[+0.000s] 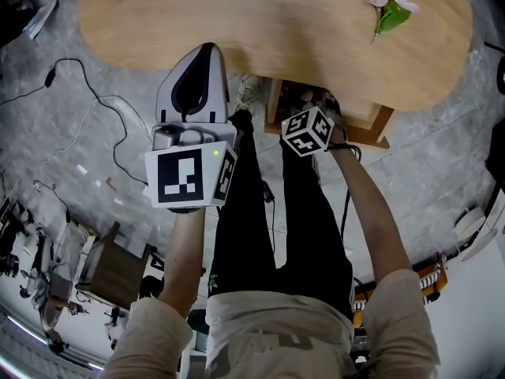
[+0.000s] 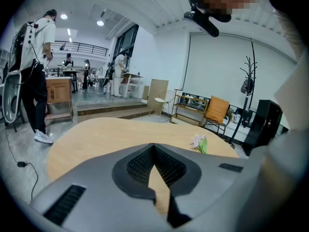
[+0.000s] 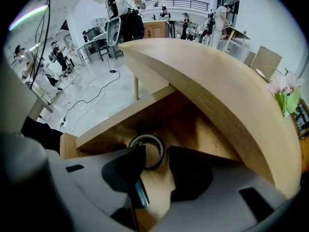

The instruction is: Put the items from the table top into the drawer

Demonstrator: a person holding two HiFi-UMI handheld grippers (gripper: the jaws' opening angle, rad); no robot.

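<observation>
An artificial pink flower with green leaves (image 1: 390, 6) lies on the far right of the curved wooden table (image 1: 260, 30); it also shows in the left gripper view (image 2: 199, 143). Under the table's edge a wooden drawer (image 1: 377, 125) stands pulled out. My right gripper (image 3: 157, 154) points steeply down into the drawer with its jaws open. A dark tape roll (image 3: 147, 151) lies flat on the drawer floor (image 3: 193, 129) just beyond the jaws, partly behind the left one. My left gripper (image 2: 154, 149) hovers at the table's near edge, its tips together and holding nothing.
Black cables (image 1: 102, 101) trail over the grey floor at the left. A small wooden box (image 1: 110, 263) stands at the lower left. Beyond the table are people (image 2: 36, 66), shelving and an orange chair (image 2: 216, 109).
</observation>
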